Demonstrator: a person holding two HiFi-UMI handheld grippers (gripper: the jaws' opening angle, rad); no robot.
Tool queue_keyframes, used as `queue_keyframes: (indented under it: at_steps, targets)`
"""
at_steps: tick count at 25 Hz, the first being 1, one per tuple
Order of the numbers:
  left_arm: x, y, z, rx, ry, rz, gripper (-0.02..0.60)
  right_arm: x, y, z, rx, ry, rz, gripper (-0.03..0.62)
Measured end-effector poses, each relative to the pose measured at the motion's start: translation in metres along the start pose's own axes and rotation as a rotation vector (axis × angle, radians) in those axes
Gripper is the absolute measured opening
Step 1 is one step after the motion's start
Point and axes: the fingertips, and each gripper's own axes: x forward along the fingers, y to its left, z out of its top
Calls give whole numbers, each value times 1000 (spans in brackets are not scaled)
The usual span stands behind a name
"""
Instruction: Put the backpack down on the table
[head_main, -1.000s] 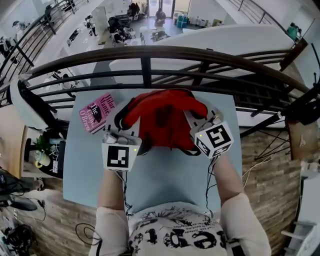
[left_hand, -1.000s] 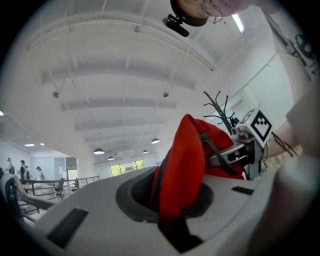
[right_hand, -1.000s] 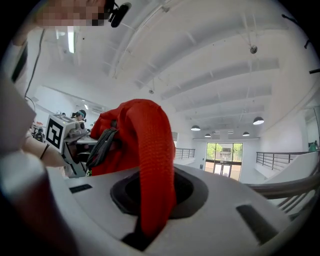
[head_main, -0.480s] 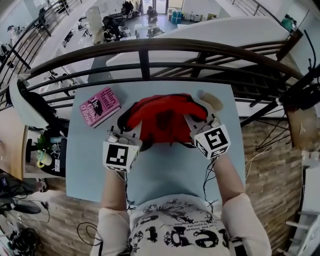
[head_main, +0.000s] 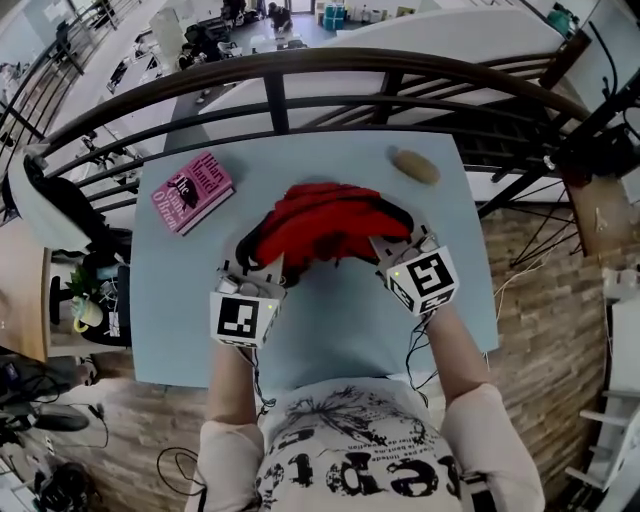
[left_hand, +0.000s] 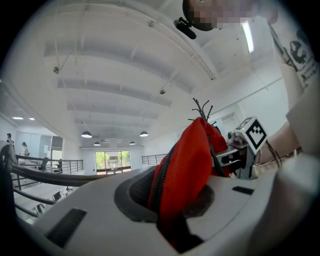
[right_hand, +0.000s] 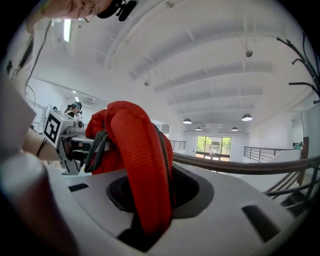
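A red backpack (head_main: 320, 230) with black zips lies slumped on the light blue table (head_main: 330, 330), its fabric bunched between my two grippers. My left gripper (head_main: 252, 266) is at its near left corner, shut on a fold of red fabric (left_hand: 185, 170). My right gripper (head_main: 387, 247) is at the near right corner. Its jaws have just been opening; a red fold (right_hand: 145, 165) still lies between them with a dark gap beside it. Each gripper view shows the other gripper across the bag.
A pink book (head_main: 192, 192) lies at the table's far left. A small brown oval object (head_main: 414, 166) sits at the far right. A dark curved railing (head_main: 300, 70) runs just behind the table, with a lower floor beyond it.
Both grippers have come down and toward the person with the backpack. The bag has sunk from a raised bundle to a flatter heap on the table. The brown object behind it is now uncovered.
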Motion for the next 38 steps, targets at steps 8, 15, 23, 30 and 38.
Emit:
queue_keyframes:
  at_steps: [8,15,23,30,38]
  targets:
    - [-48,-28,-33,0,42,-26,52,-38,42,-30,-12,44,-19,109]
    - [-92,-52,-63,-30,74,-87,65,-74,82,-50,-38,85,-48,123]
    - [-137,-67,-84,-39,89,-90,91,-107,127,-61,-33,104,-60,143]
    - [-161,-89,-130,-35,152,-145,132,-130,146,-114,-33,137,-78,211]
    - [-174,-108,-173,-65,230,-207,189,-150,158,-166,-8,238,-92,275]
